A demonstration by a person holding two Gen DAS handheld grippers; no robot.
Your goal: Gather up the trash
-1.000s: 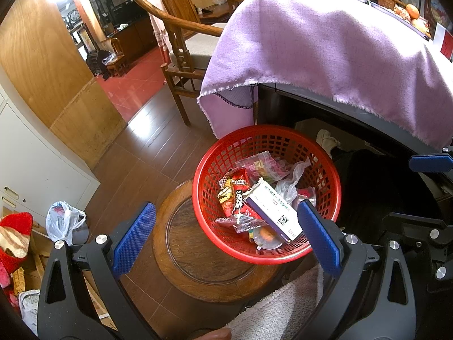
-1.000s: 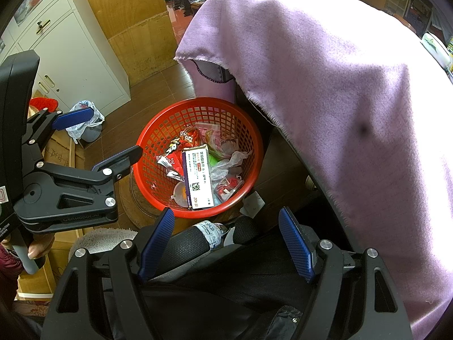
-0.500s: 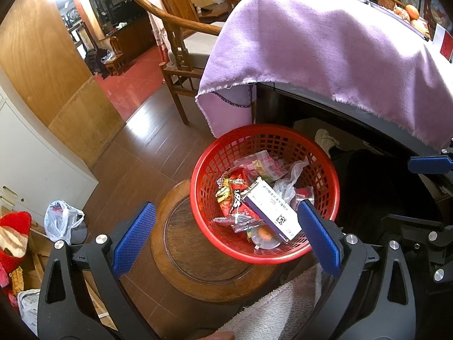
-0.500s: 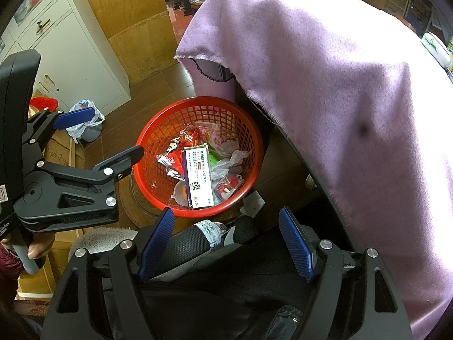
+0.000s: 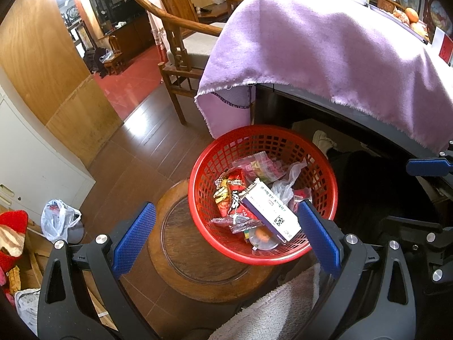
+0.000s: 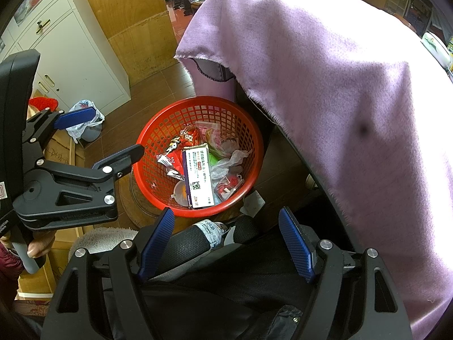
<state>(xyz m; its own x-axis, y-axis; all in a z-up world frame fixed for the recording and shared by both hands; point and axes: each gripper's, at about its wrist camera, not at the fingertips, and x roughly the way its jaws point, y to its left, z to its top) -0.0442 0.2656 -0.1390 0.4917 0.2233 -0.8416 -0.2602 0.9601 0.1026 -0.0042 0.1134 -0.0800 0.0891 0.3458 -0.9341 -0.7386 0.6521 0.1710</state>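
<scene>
Broadly, a purple cloth (image 6: 325,85) drapes the table, its hanging corner just above the far rim of the red basket (image 5: 325,170). That basket sits on a round wooden stool (image 5: 198,257) and holds the trash: a white box (image 5: 269,212) lying on top, a red snack wrapper (image 5: 230,189) beside it, clear plastic bags behind. Near the basket, both the left gripper (image 5: 226,238) and right gripper (image 6: 226,243) hover with jaws spread apart, empty
</scene>
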